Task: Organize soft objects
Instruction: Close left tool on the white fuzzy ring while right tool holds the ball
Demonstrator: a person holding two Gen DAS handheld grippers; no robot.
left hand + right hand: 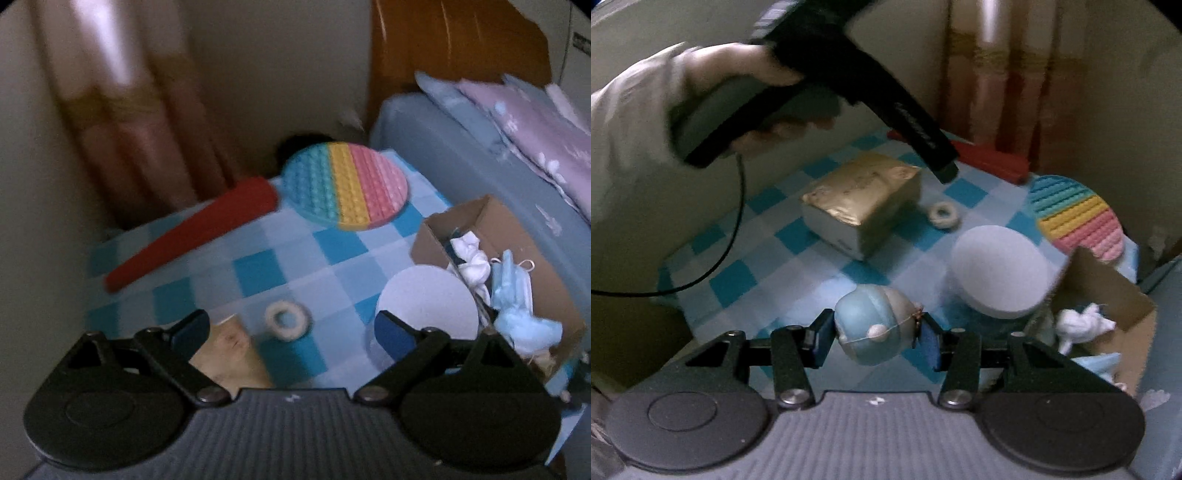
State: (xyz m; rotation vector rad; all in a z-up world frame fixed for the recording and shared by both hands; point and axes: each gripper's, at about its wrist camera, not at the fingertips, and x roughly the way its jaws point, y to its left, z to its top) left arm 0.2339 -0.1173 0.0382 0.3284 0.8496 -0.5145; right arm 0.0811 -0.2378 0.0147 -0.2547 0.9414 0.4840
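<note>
In the right wrist view my right gripper (873,336) is shut on a round pale-blue plush toy (868,325) with a thin cord, held above the checked tablecloth. A cardboard box (1108,291) to its right holds a white soft toy (1082,325) and blue soft pieces. In the left wrist view my left gripper (291,332) is open and holds nothing, above a small white ring (288,325) and a gold pack (229,354). The same box (495,221) sits to its right with white (471,258) and blue soft things (517,295).
On the blue checked tablecloth (258,269) lie a round rainbow bubble mat (345,184), a long red piece (192,232) and a white round lid (428,299). A bed with pillows (535,129) is on the right, a curtain (122,110) behind. A hand (738,74) holds the left gripper.
</note>
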